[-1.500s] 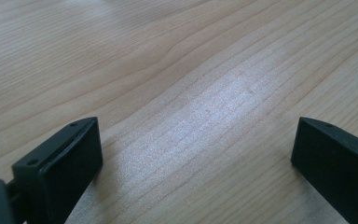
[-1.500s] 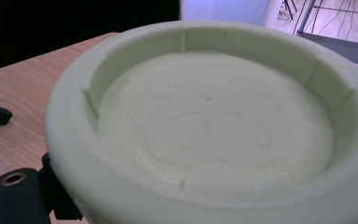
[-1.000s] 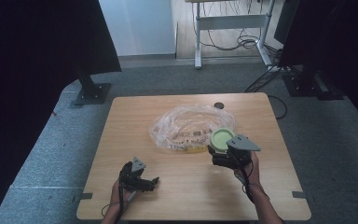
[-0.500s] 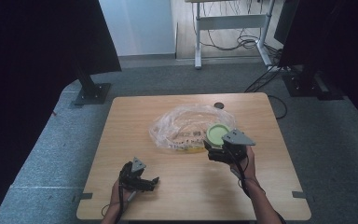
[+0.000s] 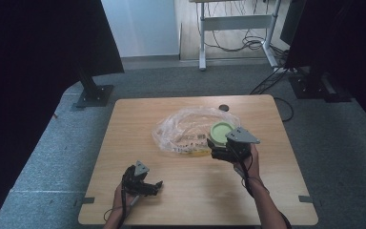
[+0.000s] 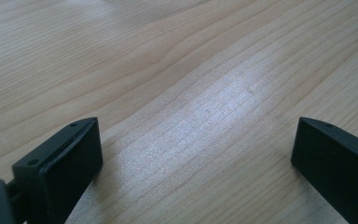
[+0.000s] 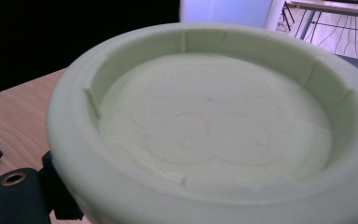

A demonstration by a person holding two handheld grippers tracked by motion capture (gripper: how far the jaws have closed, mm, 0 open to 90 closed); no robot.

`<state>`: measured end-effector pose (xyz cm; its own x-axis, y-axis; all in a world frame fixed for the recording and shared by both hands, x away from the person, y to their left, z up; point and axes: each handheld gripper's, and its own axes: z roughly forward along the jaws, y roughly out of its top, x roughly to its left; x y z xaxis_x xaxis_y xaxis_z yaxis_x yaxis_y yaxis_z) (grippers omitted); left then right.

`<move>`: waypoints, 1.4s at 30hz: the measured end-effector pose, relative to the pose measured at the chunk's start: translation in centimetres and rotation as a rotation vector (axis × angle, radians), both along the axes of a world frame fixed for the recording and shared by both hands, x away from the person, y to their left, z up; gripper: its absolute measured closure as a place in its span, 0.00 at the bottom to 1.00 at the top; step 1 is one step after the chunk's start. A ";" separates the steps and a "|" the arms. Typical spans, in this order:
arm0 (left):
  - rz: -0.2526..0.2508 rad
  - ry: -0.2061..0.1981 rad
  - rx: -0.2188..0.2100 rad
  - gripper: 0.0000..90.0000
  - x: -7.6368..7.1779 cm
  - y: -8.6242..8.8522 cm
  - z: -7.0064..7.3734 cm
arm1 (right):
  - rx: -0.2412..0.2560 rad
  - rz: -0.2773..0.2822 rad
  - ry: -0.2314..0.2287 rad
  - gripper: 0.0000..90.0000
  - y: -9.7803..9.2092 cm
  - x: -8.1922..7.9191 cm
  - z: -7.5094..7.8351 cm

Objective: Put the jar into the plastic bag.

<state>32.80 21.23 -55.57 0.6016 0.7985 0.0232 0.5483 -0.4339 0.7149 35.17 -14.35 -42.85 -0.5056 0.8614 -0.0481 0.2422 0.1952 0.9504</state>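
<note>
High view first: my right gripper holds a pale green lid at the edge of a crinkled clear plastic bag in the middle of the wooden table. My left gripper sits low near the front edge, well apart from the bag. A small dark disc lies near the far edge. Plenty of bare wood on the left half and along the front; the right side has less room before the edge.

Left gripper view: jaws spread wide, nothing between them, just wood grain of the table below.

Right gripper view: the lid sits hollow side up, very close to the lens, its rim clamped low in my jaws, though the pinch itself is mostly hidden beneath it. Tilted a bit, I'd say.

Risks, as I judge them: the grip sits on one side of the rim, so a quick swing could twist the lid loose. The loose plastic touching it could snag and drag along. I'd keep the left gripper ready to pin the bag.
</note>
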 end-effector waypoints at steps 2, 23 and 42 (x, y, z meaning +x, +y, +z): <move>0.000 0.000 0.000 0.02 0.0 0.0 0.0 | 0.002 0.000 -0.001 0.12 0.1 0.2 0.1; 0.001 0.000 0.000 0.02 0.0 0.0 0.0 | -0.002 -0.004 0.002 0.12 1.2 2.1 1.0; 0.000 0.000 0.001 0.02 0.0 0.0 0.0 | 0.013 -0.032 0.017 0.12 1.8 4.4 0.9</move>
<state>32.79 21.22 -55.56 0.6013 0.7987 0.0238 0.5483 -0.4341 0.7147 39.57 -12.56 -41.91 -0.4780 0.8779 -0.0284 0.2642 0.1745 0.9486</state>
